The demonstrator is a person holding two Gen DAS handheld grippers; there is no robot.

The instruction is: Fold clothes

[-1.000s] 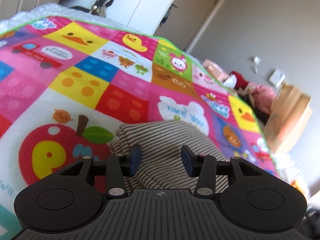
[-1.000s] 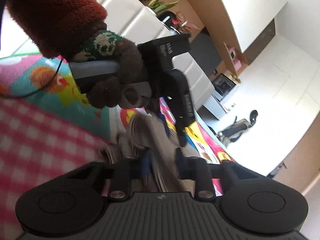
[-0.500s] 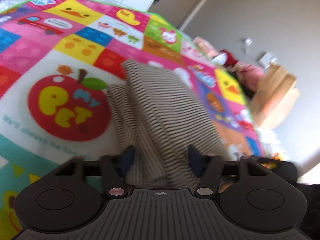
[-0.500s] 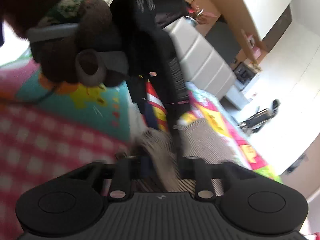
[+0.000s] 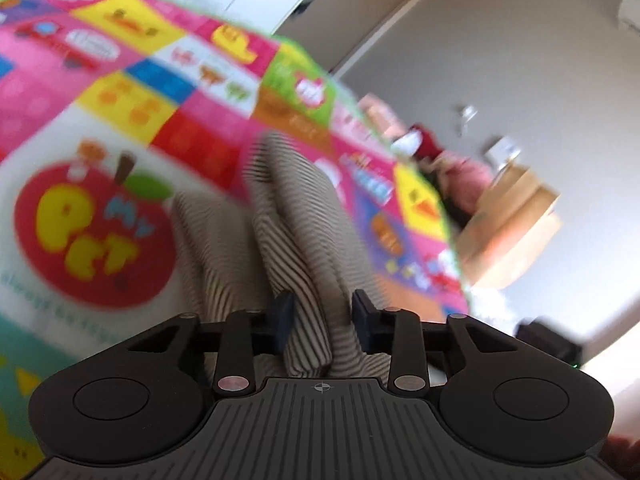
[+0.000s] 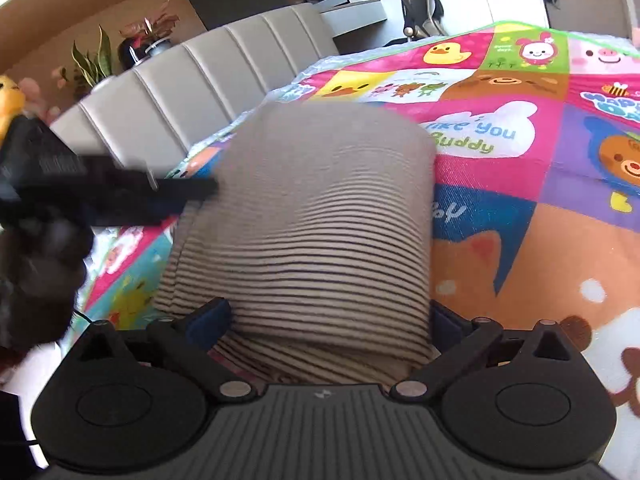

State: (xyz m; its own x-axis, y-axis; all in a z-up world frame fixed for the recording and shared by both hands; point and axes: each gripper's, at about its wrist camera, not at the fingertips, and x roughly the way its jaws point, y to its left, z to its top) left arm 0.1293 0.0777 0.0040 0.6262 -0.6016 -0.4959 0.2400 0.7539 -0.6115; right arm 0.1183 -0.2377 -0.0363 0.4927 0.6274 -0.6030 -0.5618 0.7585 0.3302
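A beige garment with thin dark stripes [image 5: 296, 208] lies folded on a bright cartoon play mat [image 5: 120, 92]. In the left wrist view my left gripper [image 5: 323, 316] is shut on a thick fold of it, whose end pokes back toward the camera. In the right wrist view the garment [image 6: 320, 220] is a neat rectangle on the mat [image 6: 520, 240]. My right gripper [image 6: 328, 320] is wide open, its fingers on either side of the near edge. The left gripper [image 6: 200, 196] shows blurred at the garment's left edge, held by a hand in a brown fuzzy glove [image 6: 40, 272].
A grey padded headboard [image 6: 200, 80] runs along the mat's far left side, with plants [image 6: 92, 60] behind it. Beyond the mat's far corner are a pile of pink and red clothes [image 5: 460, 168] and a cardboard box [image 5: 512, 224]. An office chair [image 6: 416, 4] stands further off.
My right gripper was shut on the raised garment; now it stands wide open and the garment lies flat and folded. My left gripper's fingers have narrowed onto a fold.
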